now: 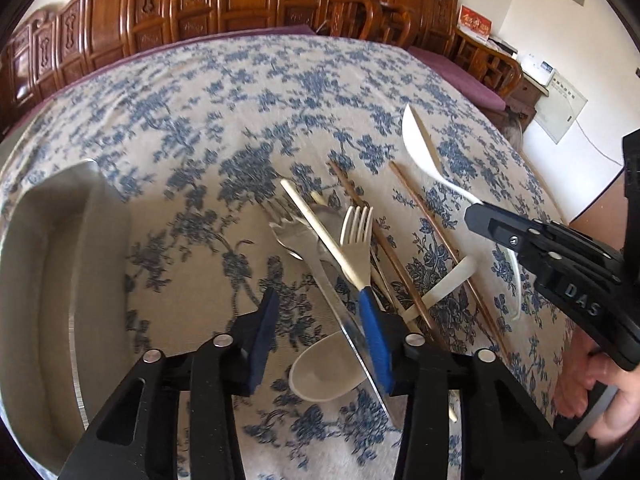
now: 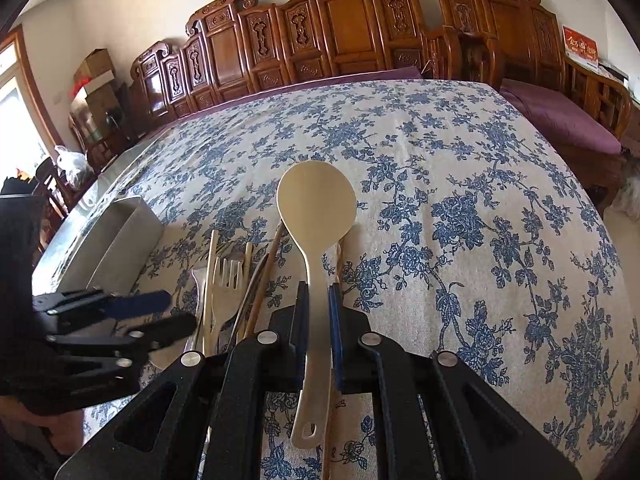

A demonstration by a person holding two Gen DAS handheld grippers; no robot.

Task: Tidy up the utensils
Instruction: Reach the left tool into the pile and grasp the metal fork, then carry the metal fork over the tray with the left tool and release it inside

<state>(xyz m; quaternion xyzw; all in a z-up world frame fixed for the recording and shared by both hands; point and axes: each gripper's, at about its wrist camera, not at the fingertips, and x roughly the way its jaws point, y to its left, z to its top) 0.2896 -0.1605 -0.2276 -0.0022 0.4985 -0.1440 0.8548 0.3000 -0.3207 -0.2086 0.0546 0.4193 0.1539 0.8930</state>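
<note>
A cream rice paddle (image 2: 316, 216) was lifted off the bench, clamped by its handle. Beside it lay a crossed heap: cream fork (image 1: 357, 236), chopsticks (image 1: 416, 216), steel forks (image 1: 296, 236) and a white spoon (image 1: 326, 372). A steel tray (image 1: 52, 280) stood left.

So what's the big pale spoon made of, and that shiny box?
The big spoon held in the right gripper looks like cream plastic: one smooth, matte, even colour, moulded with a hanging hole in the handle. The box looks like metal, probably stainless steel: grey, with bright reflections on its thin walls.

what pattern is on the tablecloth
Blue flowers and leafy vines on a cream tablecloth, clearest in the right wrist view.
</note>
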